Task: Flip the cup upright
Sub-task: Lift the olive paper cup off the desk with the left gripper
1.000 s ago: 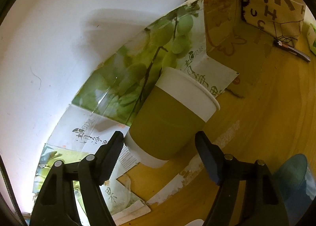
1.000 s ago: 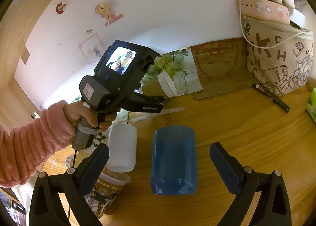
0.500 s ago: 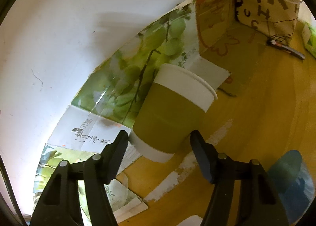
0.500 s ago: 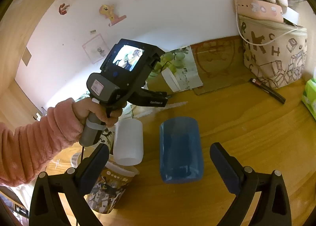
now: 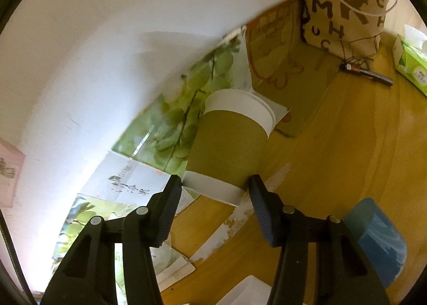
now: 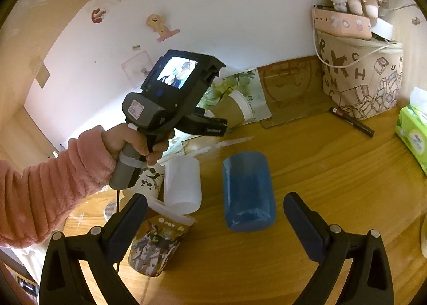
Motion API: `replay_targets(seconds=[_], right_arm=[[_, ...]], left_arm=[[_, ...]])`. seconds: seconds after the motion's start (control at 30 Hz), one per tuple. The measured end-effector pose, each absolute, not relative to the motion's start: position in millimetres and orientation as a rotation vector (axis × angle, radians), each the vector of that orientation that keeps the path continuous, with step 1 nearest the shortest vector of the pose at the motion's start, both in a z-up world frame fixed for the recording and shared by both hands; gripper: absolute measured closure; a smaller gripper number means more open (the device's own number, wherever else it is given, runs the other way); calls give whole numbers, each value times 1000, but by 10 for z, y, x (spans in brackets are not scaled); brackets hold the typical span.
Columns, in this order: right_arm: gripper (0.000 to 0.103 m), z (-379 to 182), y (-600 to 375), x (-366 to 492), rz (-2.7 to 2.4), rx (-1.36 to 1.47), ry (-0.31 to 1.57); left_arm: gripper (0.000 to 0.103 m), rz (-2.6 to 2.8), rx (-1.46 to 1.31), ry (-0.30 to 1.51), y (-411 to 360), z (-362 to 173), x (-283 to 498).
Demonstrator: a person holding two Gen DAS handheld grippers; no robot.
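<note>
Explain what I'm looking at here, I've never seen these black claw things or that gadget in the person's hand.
No robot here: a person holds a handheld two-finger gripper in each hand, each carrying a fisheye camera looking along its fingers. One picture comes from the left gripper, whose fingers sit against the base of an olive paper cup; it looks gripped. The other comes from the right gripper, open and empty, above a blue plastic cup lying on the wooden table. The gadget you see is the left gripper's handle. A translucent white cup lies nearby, beside a printed paper cup.
</note>
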State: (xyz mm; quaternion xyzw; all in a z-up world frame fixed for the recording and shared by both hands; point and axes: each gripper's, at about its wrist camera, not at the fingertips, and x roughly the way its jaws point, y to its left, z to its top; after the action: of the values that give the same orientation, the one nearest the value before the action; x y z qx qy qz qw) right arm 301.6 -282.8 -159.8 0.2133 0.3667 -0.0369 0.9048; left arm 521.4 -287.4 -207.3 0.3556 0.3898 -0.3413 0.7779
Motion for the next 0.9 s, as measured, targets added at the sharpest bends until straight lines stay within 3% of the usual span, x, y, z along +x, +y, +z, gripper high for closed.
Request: replay_targets(seconds=[0.9], right_arm=[[1, -1361, -2845, 2336, -11, 474, 727]], left_arm=[[48, -667, 608, 948, -2240, -1419, 4402]])
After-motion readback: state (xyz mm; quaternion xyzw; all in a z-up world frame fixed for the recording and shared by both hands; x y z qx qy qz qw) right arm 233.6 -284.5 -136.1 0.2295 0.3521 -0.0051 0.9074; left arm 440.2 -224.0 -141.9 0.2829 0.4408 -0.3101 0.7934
